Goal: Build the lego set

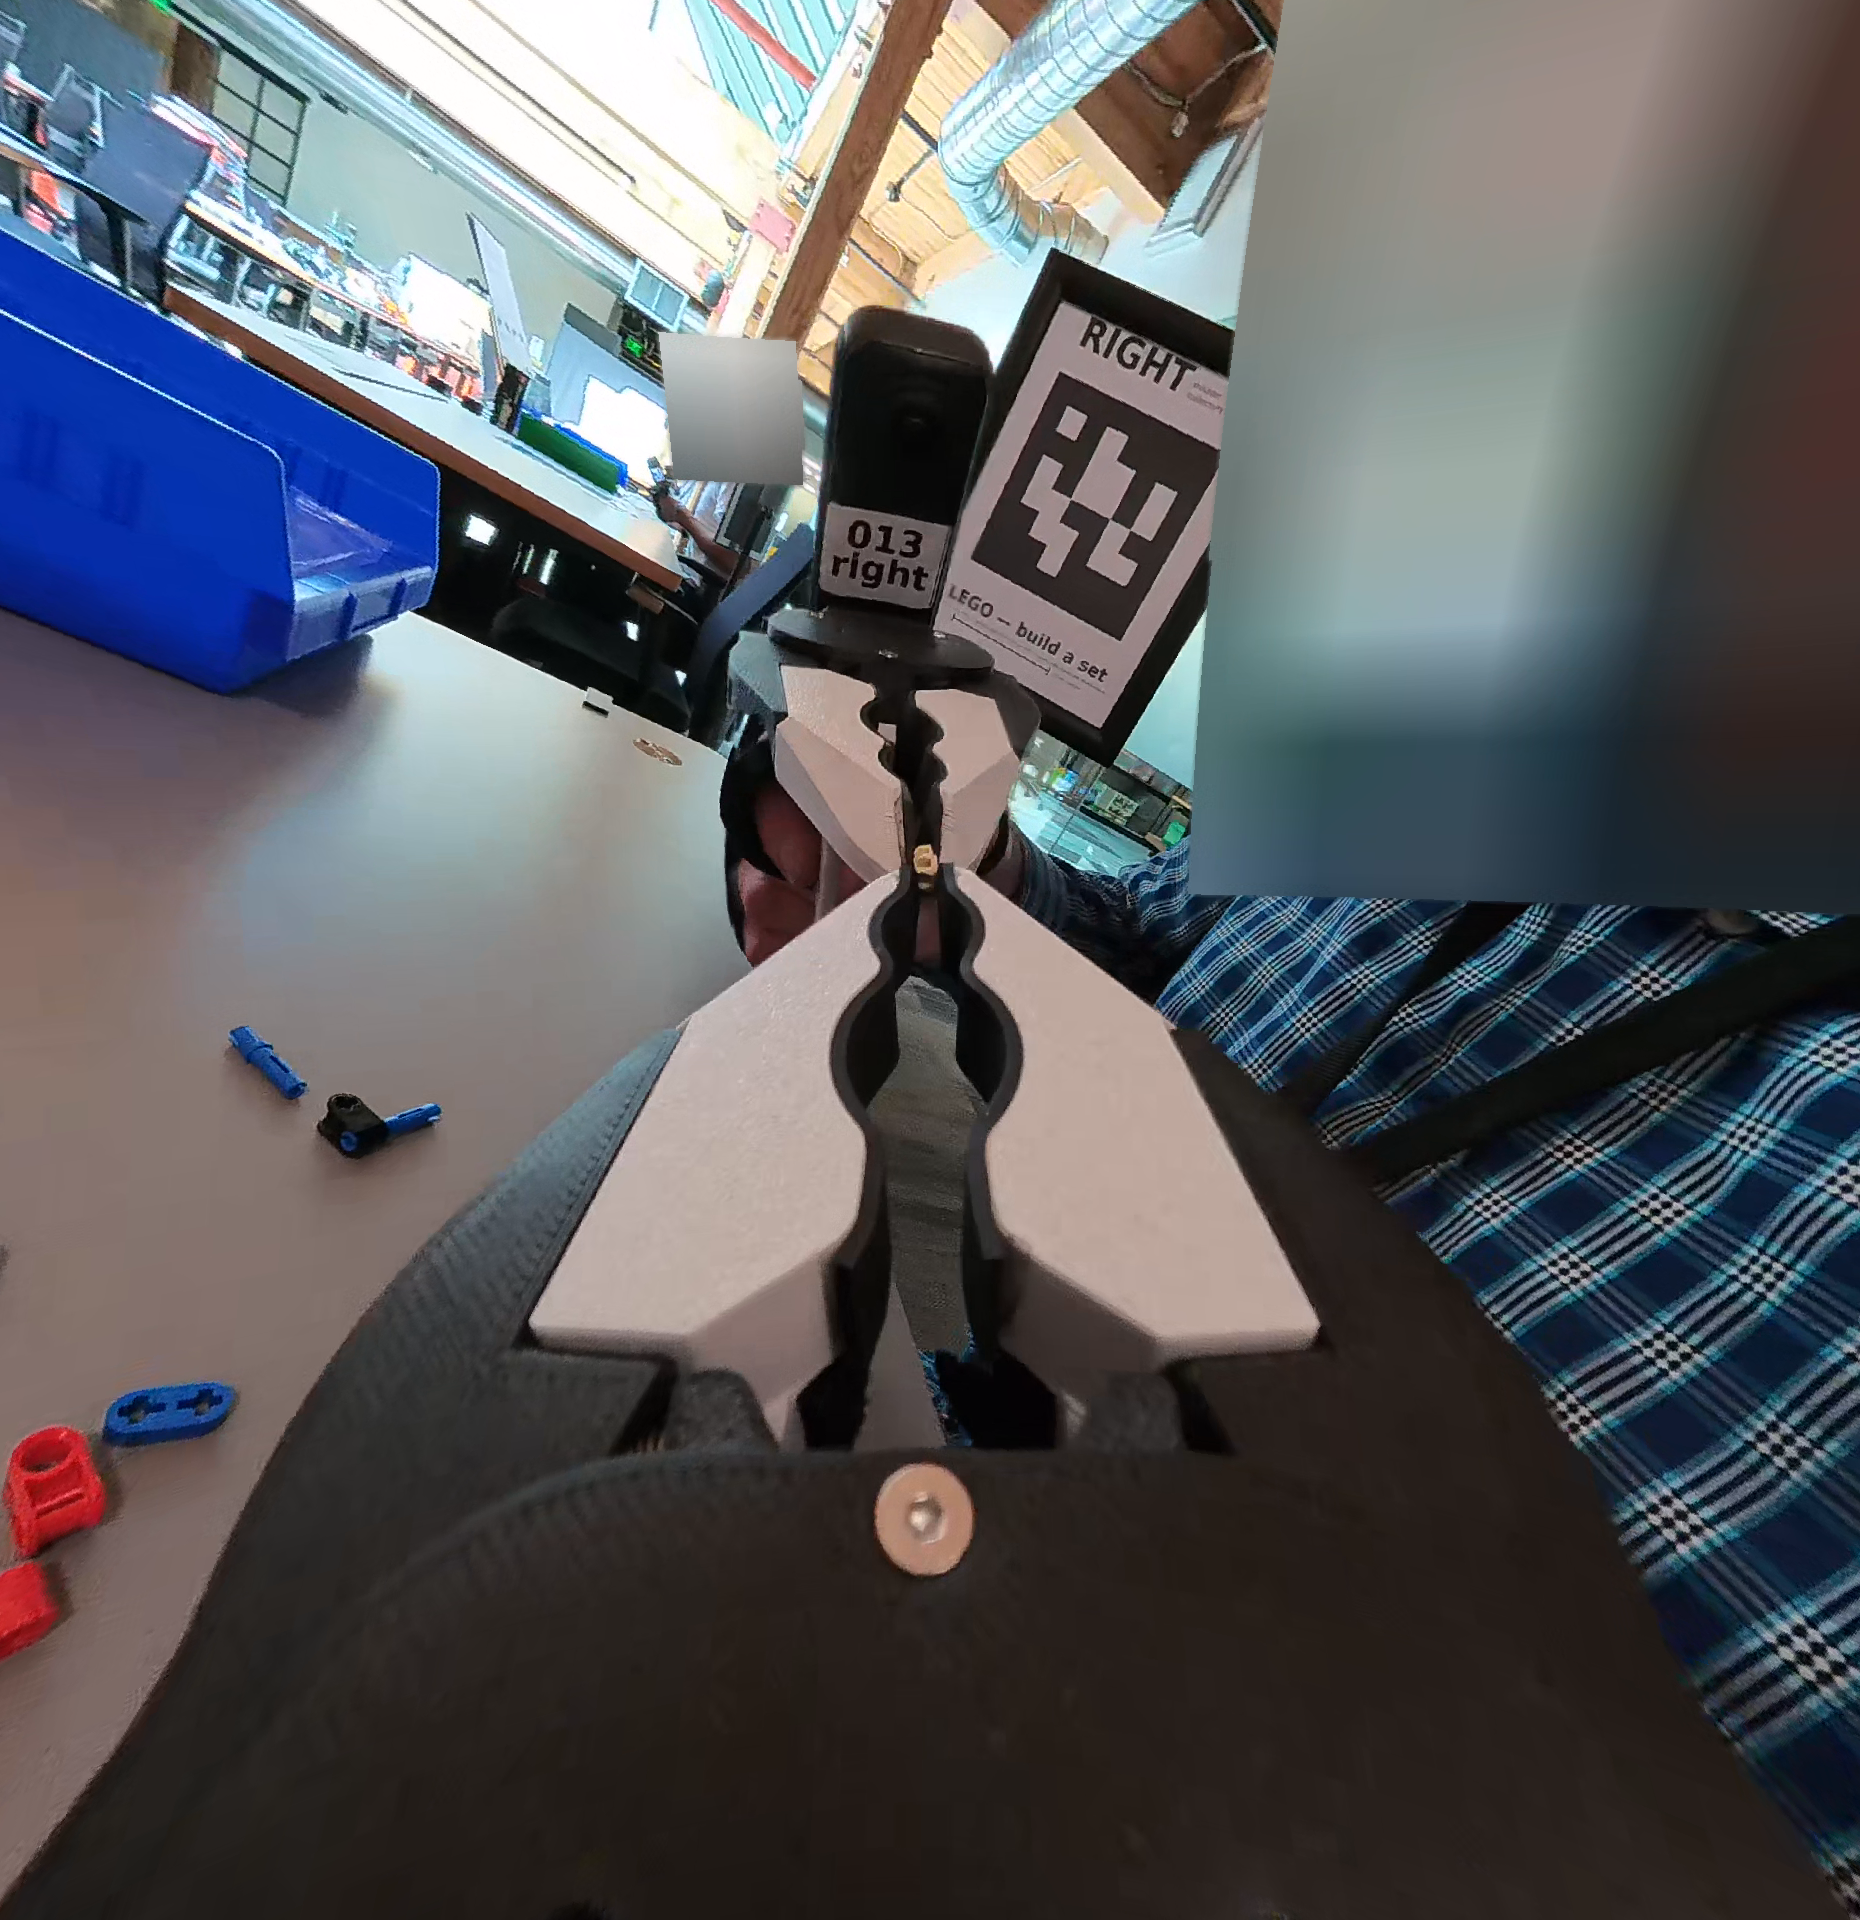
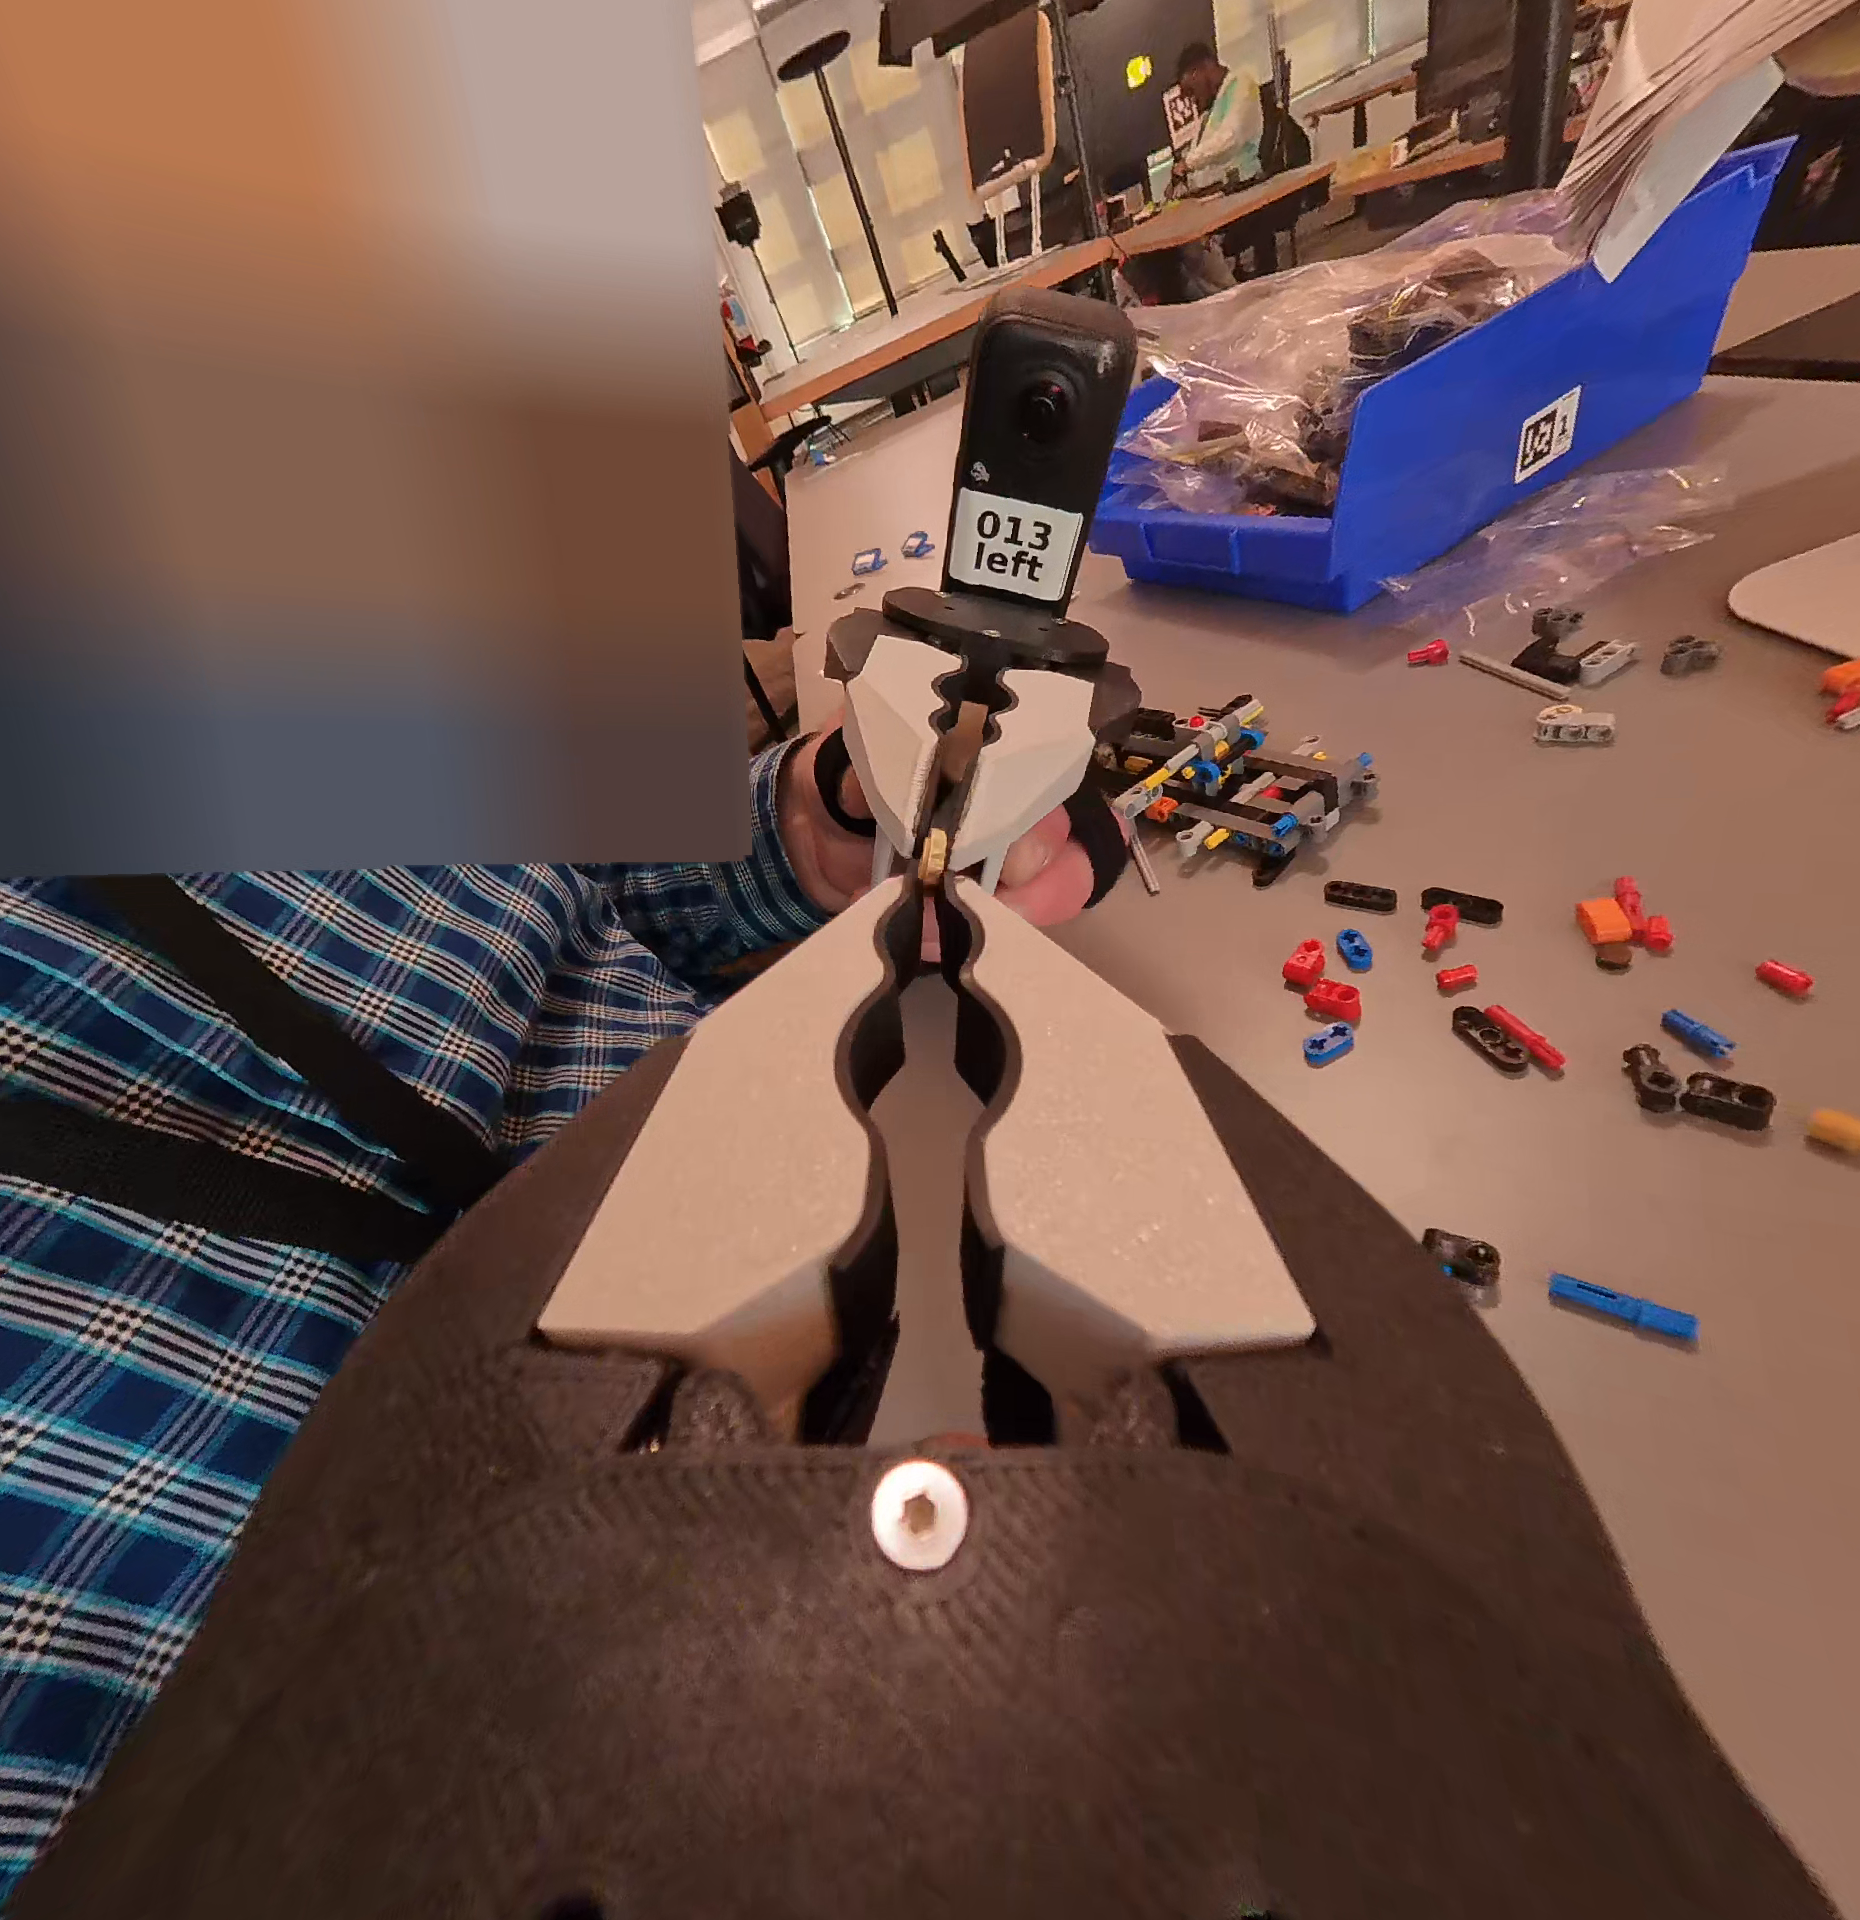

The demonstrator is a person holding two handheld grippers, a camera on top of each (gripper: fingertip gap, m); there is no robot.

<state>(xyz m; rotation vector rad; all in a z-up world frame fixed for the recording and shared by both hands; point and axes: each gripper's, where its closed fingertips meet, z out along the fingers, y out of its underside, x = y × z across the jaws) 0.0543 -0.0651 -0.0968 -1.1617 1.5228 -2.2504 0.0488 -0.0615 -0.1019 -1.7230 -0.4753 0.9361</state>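
Note:
My two grippers meet tip to tip above the table, in front of a person in a plaid shirt. My left gripper is shut on a thin dark axle that lies along its fingers. A small tan bush sits at the axle's end, also seen in the left wrist view. My right gripper is shut with its tips on that tan bush. A partly built Lego frame of grey and black beams lies on the grey table behind the left gripper.
Loose red, blue, black and orange pieces lie scattered right of the grippers, and a few more on the left. A blue bin holding plastic bags stands at the back. A framed marker sign stands behind the right gripper. Left and right tips are no more than a few centimetres apart.

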